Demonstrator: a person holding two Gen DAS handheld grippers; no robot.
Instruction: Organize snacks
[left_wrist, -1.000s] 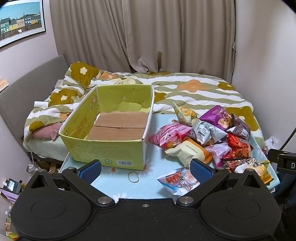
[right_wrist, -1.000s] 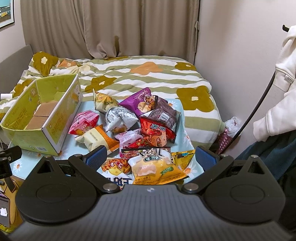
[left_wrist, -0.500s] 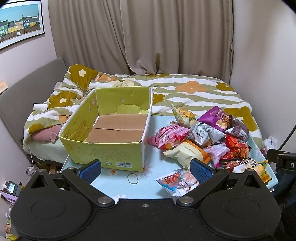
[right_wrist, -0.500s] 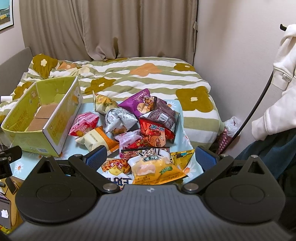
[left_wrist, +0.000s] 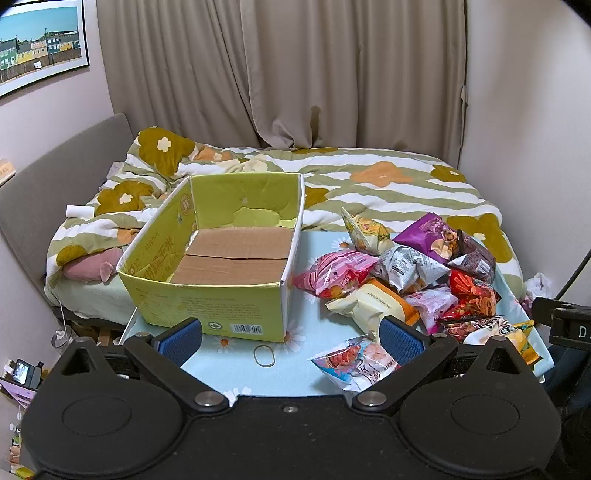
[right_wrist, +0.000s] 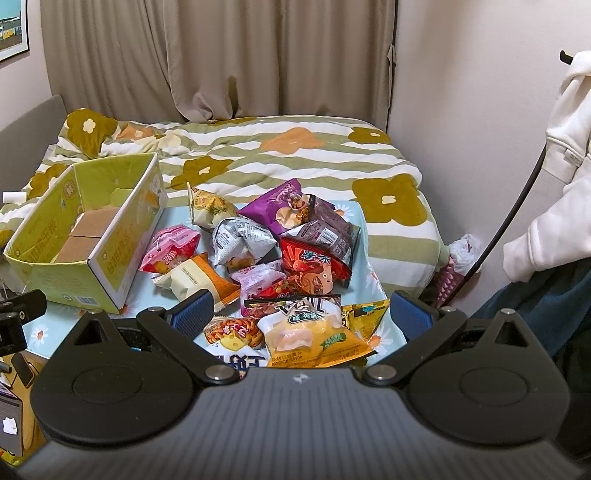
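left wrist view: left gripper (left_wrist: 291, 338) raised over the near edge of the bench (left_wrist: 314, 380), jaws wide apart, nothing between them. green cardboard box (left_wrist: 218, 254) ahead on the bench's left part, open-topped, bare brown bottom. rubber band (left_wrist: 264, 356) lying just before the box. snack packets (left_wrist: 399, 273) heaped to the right of the box, one pale blue packet (left_wrist: 354, 363) nearest, beside the right finger.

right wrist view: right gripper (right_wrist: 301, 314) hanging over the heap, jaws wide apart and empty. yellow barbecue-flavour packet (right_wrist: 314, 338) right below, between the fingers. purple packet (right_wrist: 277, 206) at the far side. flowered bedcover (right_wrist: 280, 155) behind. white sleeve (right_wrist: 546, 229) at the right edge.
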